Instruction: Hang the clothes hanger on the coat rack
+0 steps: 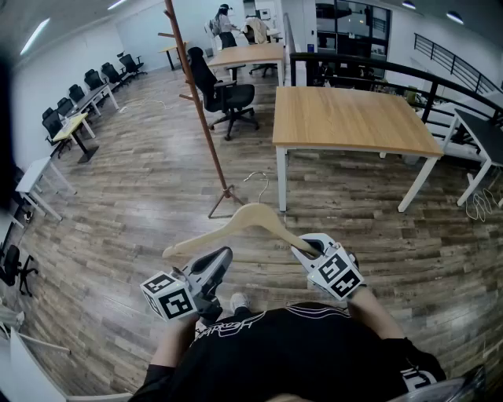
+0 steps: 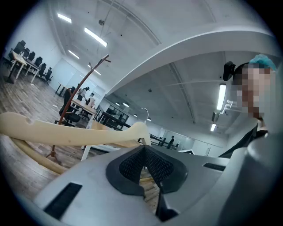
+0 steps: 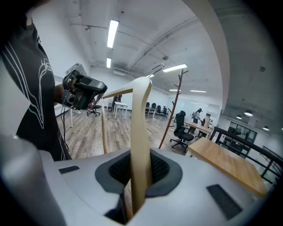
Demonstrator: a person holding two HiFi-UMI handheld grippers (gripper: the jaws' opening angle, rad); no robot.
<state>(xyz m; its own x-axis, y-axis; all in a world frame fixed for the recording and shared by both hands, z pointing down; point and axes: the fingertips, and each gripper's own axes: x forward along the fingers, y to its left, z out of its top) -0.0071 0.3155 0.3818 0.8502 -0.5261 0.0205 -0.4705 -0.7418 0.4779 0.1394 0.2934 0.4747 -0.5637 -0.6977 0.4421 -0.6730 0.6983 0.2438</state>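
Currently the right gripper (image 1: 308, 250) clamps the clothes hanger (image 1: 220, 225) at lower centre, probably aiming its hook at the coat rack (image 1: 200, 102), upper left. The left gripper (image 1: 224, 257) is closed and empty.

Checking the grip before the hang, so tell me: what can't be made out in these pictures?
- Coat rack top: cut off by the head view's upper edge.
- Left gripper: whether it pinches the hanger is unclear; its own body hides that in the left gripper view.
- Far person: too small, head view.

Bright ceiling strip lights (image 3: 112, 33), fisheye bending, dark vignetted corners
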